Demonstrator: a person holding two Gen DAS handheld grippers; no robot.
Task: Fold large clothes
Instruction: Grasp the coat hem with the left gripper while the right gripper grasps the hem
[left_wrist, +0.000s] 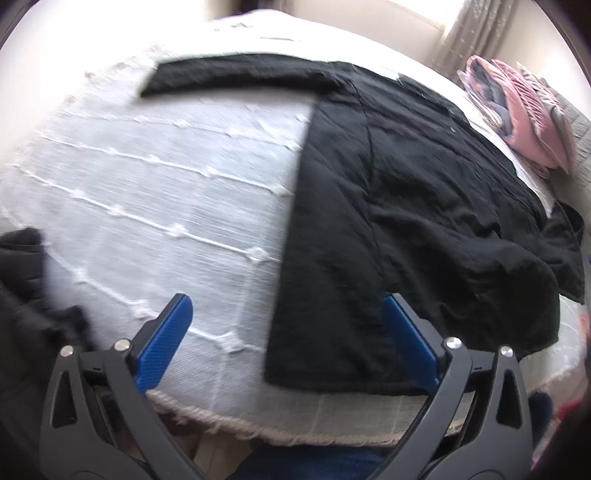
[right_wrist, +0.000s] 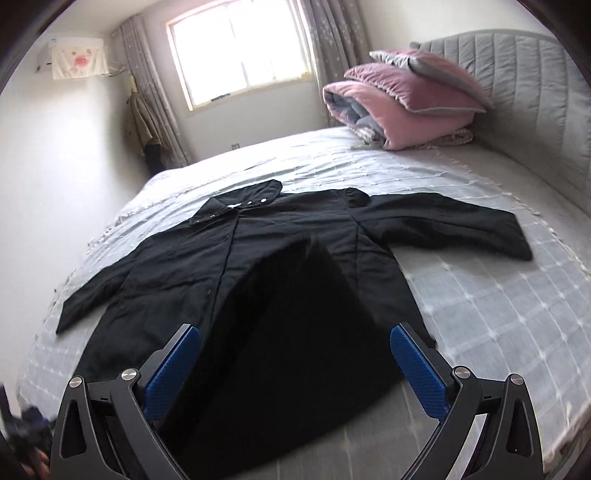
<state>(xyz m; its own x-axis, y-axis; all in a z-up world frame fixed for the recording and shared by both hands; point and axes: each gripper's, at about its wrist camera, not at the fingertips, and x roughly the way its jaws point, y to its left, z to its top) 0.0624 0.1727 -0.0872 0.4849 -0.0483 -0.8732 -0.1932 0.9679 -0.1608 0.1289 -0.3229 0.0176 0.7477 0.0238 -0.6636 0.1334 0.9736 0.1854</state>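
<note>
A long black coat (right_wrist: 280, 280) lies spread flat on the bed, front up, collar toward the window and both sleeves stretched out sideways. My right gripper (right_wrist: 295, 336) hovers open above the coat's hem with nothing between its blue pads. In the left wrist view the coat (left_wrist: 406, 221) fills the right half, one sleeve reaching left across the far part of the bed. My left gripper (left_wrist: 284, 306) is open over the coat's near corner and side edge, holding nothing. The left view is motion-blurred.
A pale blue-grey bedspread (right_wrist: 498, 302) covers the bed. A folded pink quilt with a pillow (right_wrist: 399, 107) sits by the grey padded headboard (right_wrist: 535, 85). Dark cloth (left_wrist: 22, 280) shows at the left edge. The fringed bed edge (left_wrist: 258, 432) lies just below my left gripper.
</note>
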